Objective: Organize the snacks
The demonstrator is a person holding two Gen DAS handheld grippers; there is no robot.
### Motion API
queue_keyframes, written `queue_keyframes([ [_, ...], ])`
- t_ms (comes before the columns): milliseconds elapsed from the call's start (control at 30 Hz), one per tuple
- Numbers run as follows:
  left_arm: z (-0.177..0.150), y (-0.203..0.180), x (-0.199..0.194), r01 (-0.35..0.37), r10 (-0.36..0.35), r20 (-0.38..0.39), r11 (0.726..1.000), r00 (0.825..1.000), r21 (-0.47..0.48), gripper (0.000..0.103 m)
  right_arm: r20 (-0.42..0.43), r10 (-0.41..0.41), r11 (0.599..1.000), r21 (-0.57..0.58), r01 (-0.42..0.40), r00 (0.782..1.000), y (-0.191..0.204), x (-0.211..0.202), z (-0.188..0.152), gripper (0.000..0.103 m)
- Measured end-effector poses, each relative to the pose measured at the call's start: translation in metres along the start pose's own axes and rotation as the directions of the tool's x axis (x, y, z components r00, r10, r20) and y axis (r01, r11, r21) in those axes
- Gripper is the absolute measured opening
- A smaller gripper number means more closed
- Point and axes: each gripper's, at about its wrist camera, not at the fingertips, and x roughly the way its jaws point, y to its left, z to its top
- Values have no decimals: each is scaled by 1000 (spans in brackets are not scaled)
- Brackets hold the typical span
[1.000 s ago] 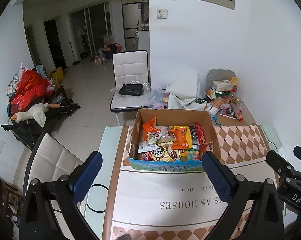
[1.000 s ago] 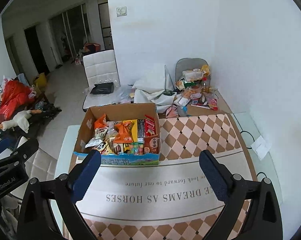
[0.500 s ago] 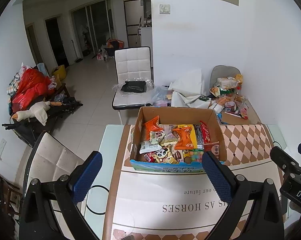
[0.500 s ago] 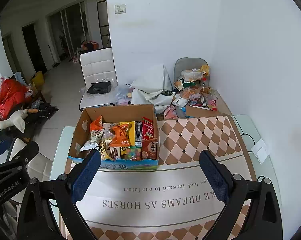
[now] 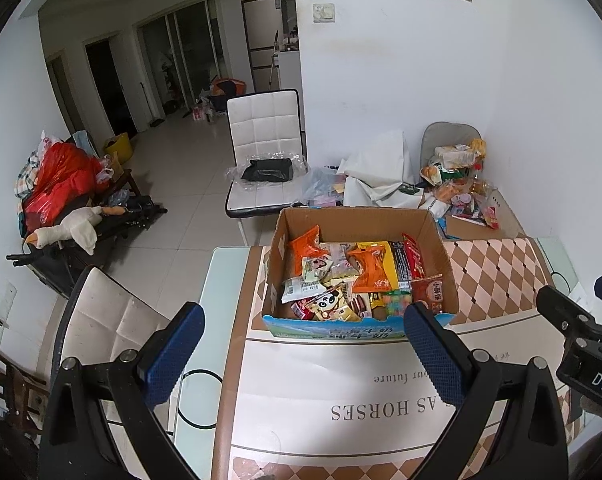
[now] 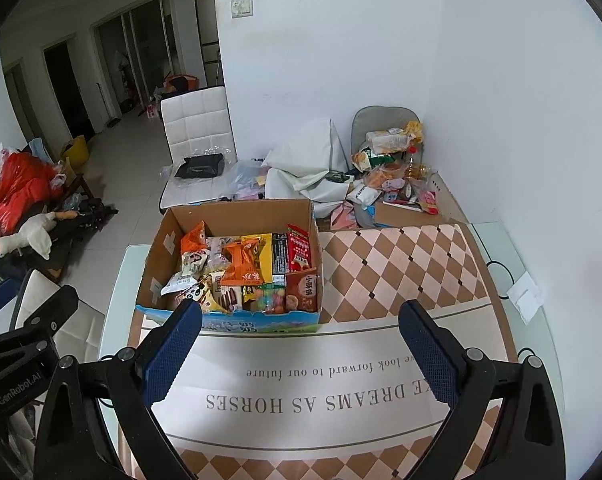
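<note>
A cardboard box [image 5: 353,220] [image 6: 237,214] stands on the table, filled with several snack packets: an orange bag [image 5: 367,268] [image 6: 243,266], a red packet [image 6: 299,248] and a panda-print packet [image 5: 329,302]. My left gripper [image 5: 301,356] is open and empty, held above the table in front of the box. My right gripper [image 6: 301,354] is open and empty too, beside the left one, in front of the box. Each gripper shows at the edge of the other's view.
The table has a checkered cloth [image 6: 401,264] with a white printed band. A heap of loose snacks and bags [image 6: 393,172] lies at the far right by the wall. A white chair [image 5: 265,152] stands behind the box, another chair [image 5: 101,320] at the left.
Both grippers have drawn slightly back and up from the box, so it sits a little lower in view. Both stay open and empty.
</note>
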Motion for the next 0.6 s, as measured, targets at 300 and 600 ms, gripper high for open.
queue_keyframes([
  [300, -2, -1, 2, -1, 1, 1, 1000, 1000, 4, 102, -1, 2, 1000, -5, -2, 1000, 2, 3, -4, 101],
  [600, -4, 1, 2, -24, 24, 2, 1000, 1000, 12, 102, -3, 4, 1000, -9, -4, 1000, 1, 3, -5, 101],
])
